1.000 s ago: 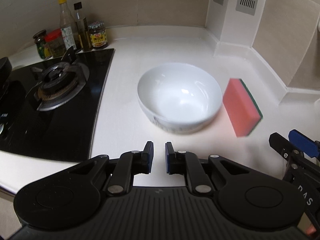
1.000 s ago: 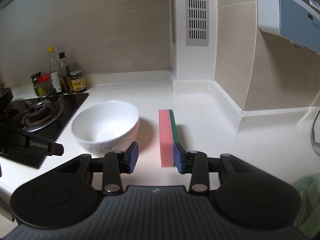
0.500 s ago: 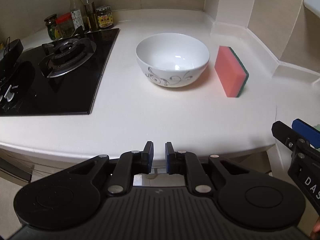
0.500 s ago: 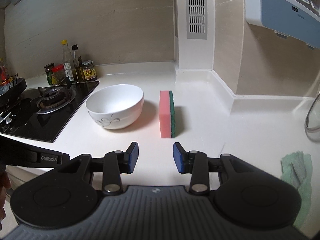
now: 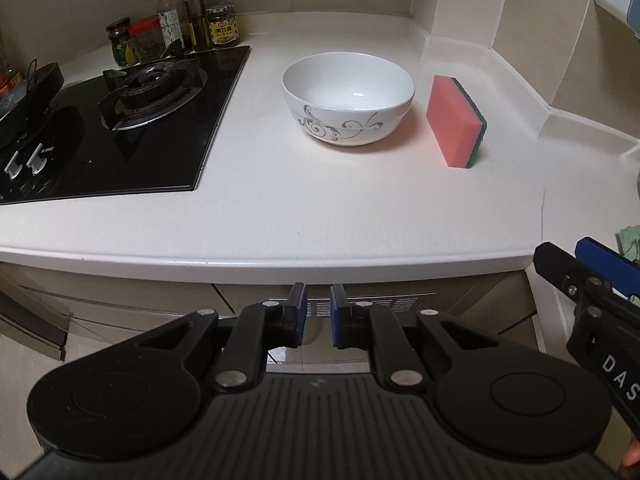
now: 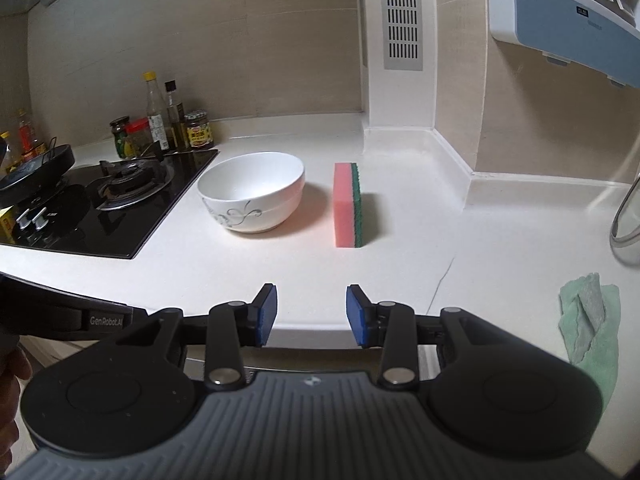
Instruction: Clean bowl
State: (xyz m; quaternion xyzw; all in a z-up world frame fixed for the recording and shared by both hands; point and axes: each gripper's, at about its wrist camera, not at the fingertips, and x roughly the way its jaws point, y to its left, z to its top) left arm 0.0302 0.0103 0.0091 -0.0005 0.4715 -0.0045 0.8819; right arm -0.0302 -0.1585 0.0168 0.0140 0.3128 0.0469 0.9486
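A white bowl (image 5: 348, 96) with a grey scroll pattern stands upright and empty on the white counter (image 5: 320, 216). Just to its right a pink sponge with a green scouring side (image 5: 454, 124) stands on its long edge. Both show in the right wrist view too: the bowl (image 6: 252, 192) and the sponge (image 6: 346, 204). My left gripper (image 5: 318, 298) hangs off the counter's front edge, over the cabinet fronts, its jaws a narrow gap apart with nothing between them. My right gripper (image 6: 311, 302) is open wide and empty, just above the front edge, well short of the sponge.
A black gas hob (image 5: 120, 128) fills the counter's left side, with sauce bottles and jars (image 5: 180, 28) behind it and a dark pan (image 6: 36, 168) at far left. A green cloth (image 6: 588, 320) lies at right. A vented wall column (image 6: 402, 16) stands behind the sponge.
Both grippers have drawn back from the bowl and sponge, out to the counter's front edge. Bowl and sponge have stayed in place. Neither gripper's jaws changed.
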